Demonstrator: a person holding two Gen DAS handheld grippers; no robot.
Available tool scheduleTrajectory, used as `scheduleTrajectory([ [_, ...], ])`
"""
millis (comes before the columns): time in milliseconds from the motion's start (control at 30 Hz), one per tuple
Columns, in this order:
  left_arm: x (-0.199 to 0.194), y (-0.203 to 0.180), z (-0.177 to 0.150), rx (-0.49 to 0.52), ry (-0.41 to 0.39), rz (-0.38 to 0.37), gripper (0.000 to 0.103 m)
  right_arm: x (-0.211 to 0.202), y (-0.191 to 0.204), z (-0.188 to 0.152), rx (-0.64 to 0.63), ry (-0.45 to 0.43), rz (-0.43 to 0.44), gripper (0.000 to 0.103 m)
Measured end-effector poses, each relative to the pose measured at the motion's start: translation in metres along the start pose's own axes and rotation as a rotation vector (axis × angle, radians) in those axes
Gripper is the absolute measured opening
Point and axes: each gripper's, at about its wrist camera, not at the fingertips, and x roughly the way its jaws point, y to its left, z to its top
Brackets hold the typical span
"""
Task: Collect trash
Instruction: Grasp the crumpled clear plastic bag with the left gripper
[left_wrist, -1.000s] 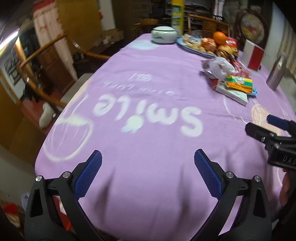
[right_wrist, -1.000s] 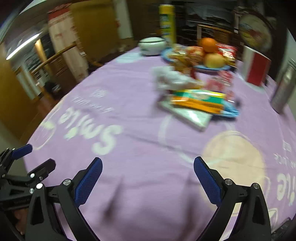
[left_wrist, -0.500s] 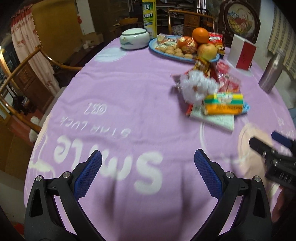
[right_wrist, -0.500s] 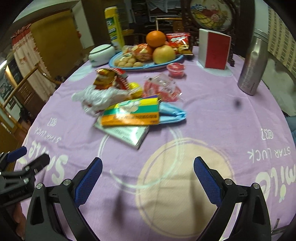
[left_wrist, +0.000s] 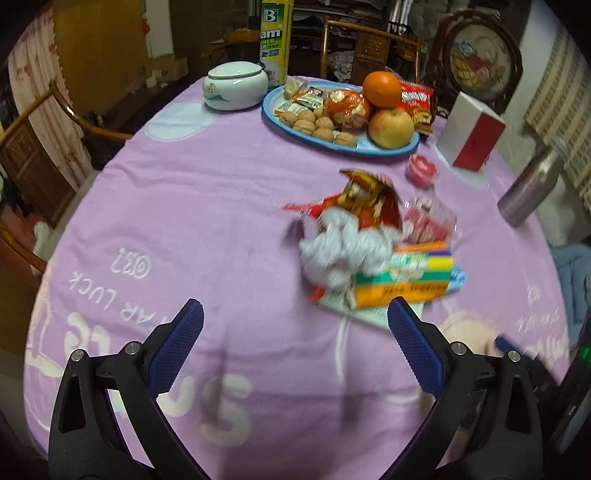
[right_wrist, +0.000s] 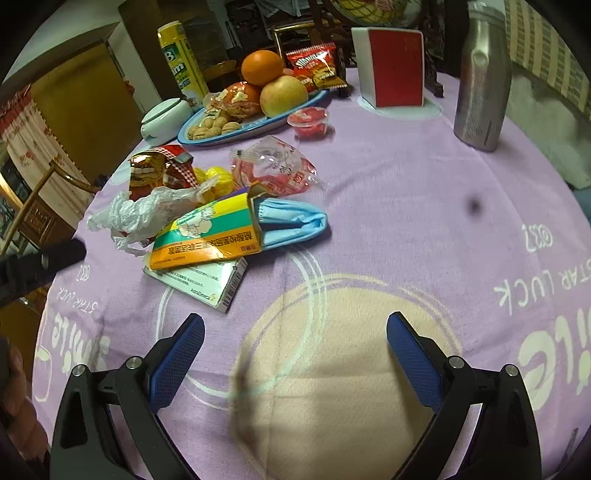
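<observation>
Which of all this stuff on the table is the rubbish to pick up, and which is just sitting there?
Likely rubbish: crumpled plastic bag, torn snack wrapper, opened yellow box, blue face mask, clear wrapper.

Just sitting there: fruit plate, flask, red-and-white box, white lidded bowl.

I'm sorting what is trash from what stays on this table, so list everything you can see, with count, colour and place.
Tablecloth: 1, purple, covers the table.
Plate: 1, blue, far side, holds walnuts, an orange, an apple and snack packets.
Lidded bowl: 1, white, left of the plate.
Spray can: 1, yellow, behind the plate.
Box: 1, red and white, far right.
Flask: 1, steel, right edge.
Jelly cup: 1, red, near the plate.
Trash pile, centre: plastic bag, snack wrapper, clear packet, face mask, cartons, two.
Left gripper: jaws open, empty.
Right gripper: jaws open, empty.
</observation>
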Motion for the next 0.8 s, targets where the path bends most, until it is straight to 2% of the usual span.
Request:
scheduleTrajectory([
  [133, 0.01, -0.006, 0.019, -0.038, -0.011, -0.011, 0.096, -0.003, -0.003, -0.001, 0.011, 0.0, 0.022, 0.097],
  [233, 0.027, -0.014, 0.03, -0.029, 0.028, -0.012, 0.096, -0.005, -0.004, 0.0, 0.012, -0.011, 0.024, 0.097],
  [433, 0.046, -0.028, 0.031, -0.005, 0.057, 0.006, 0.096, -0.001, -0.005, 0.0, 0.019, 0.009, 0.037, 0.097],
  [500, 0.044, -0.028, 0.029, 0.0, 0.04, 0.013, 0.086, -0.001, -0.004, -0.001, 0.015, 0.009, 0.04, 0.097],
  [567, 0.042, -0.028, 0.027, 0.015, 0.033, 0.021, 0.056, -0.001, -0.003, -0.001, 0.009, 0.006, 0.038, 0.097],
  [600, 0.042, -0.026, 0.026, 0.019, 0.04, 0.012, 0.048, -0.001, -0.002, -0.001, 0.008, 0.004, 0.036, 0.097],
  [633, 0.041, -0.024, 0.025, 0.022, 0.047, 0.005, 0.035, -0.001, -0.002, -0.001, 0.008, 0.002, 0.034, 0.097],
  [667, 0.04, -0.023, 0.024, 0.023, 0.049, 0.003, 0.029, -0.002, -0.002, -0.001, 0.009, 0.0, 0.033, 0.097],
  [800, 0.025, -0.009, 0.017, 0.021, 0.021, 0.01, 0.022, -0.002, -0.003, -0.002, 0.014, -0.006, 0.034, 0.097],
])
